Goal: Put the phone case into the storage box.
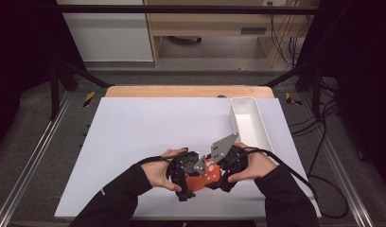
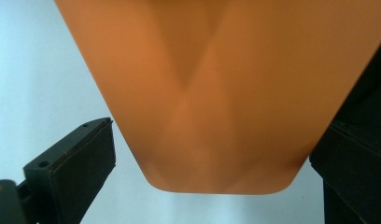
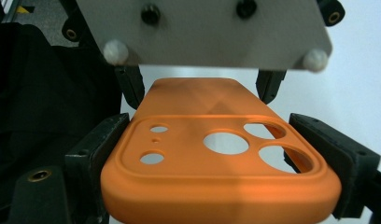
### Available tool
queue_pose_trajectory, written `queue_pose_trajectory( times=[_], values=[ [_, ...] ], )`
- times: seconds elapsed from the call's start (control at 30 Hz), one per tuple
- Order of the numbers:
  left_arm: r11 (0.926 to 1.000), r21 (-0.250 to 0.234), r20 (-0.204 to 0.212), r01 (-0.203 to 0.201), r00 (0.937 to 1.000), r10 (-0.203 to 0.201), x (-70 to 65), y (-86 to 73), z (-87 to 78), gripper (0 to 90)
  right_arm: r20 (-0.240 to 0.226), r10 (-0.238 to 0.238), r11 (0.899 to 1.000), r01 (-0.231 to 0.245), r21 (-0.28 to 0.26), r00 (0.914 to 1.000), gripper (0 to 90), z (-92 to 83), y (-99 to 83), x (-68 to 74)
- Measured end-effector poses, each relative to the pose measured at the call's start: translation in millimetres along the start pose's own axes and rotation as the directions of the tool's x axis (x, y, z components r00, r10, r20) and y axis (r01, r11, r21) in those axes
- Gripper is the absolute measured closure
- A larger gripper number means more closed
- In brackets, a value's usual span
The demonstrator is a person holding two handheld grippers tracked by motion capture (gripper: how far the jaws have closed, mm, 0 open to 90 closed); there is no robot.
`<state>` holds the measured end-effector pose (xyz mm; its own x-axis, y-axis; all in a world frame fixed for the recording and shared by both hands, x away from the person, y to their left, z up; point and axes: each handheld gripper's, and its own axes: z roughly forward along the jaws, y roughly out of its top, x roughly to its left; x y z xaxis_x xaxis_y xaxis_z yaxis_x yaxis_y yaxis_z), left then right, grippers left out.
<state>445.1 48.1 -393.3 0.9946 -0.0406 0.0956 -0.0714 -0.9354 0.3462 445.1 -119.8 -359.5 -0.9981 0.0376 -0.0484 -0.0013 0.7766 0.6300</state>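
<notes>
In the high view, both hands meet near the front edge of the white desk [image 1: 134, 127]. The left claw [image 1: 184, 187] and the right claw [image 1: 214, 182] face each other with an orange phone case [image 1: 204, 176] held between them, low over the desk. A white bin [image 1: 250, 124] stands just beyond the right hand, toward the desk's right edge.

In the left claw view, the plain end of the phone case [image 2: 226, 93] lies between the left claw's [image 2: 212, 168] jaws. The right jaw sits against the case's edge; a sliver of desk shows beside the left jaw, so I cannot tell whether this claw is clamped.

In the right claw view, the right claw [image 3: 221, 163] is clamped on the phone case [image 3: 216, 182] at its camera-cutout end, a jaw pressed on each long side. The left claw's grey plate [image 3: 207, 32] hangs over the case's far end.
</notes>
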Motion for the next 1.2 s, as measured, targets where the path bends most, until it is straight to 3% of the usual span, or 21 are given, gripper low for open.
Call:
queue_pose_trajectory(
  times=[0.33, 0.73, 1.2],
  values=[
    [0.9998, 0.021, -0.01, -0.001, 1.0, 0.001, 0.3, 6.3, 4.0, 2.2, -0.004, 0.001, 1.0, -0.001, 0.0, 1.0, 16.0, 2.7, 0.9, -0.3],
    [0.9985, 0.053, -0.002, -0.013, 0.9999, 0.013, -0.2, 7.8, 9.0, 11.3, 0.0, 0.001, 1.0, -0.001, 0.01, 1.0, 16.0, 4.3, 2.0, 0.0],
    [0.9975, 0.068, 0.002, -0.022, 0.9998, 0.022, -2.0, 9.5, 11.7, 13.1, 0.0, -0.009, 1.0, 0.009, 0.005, 1.0, 16.0, 4.6, 2.8, 1.1]
  ],
)
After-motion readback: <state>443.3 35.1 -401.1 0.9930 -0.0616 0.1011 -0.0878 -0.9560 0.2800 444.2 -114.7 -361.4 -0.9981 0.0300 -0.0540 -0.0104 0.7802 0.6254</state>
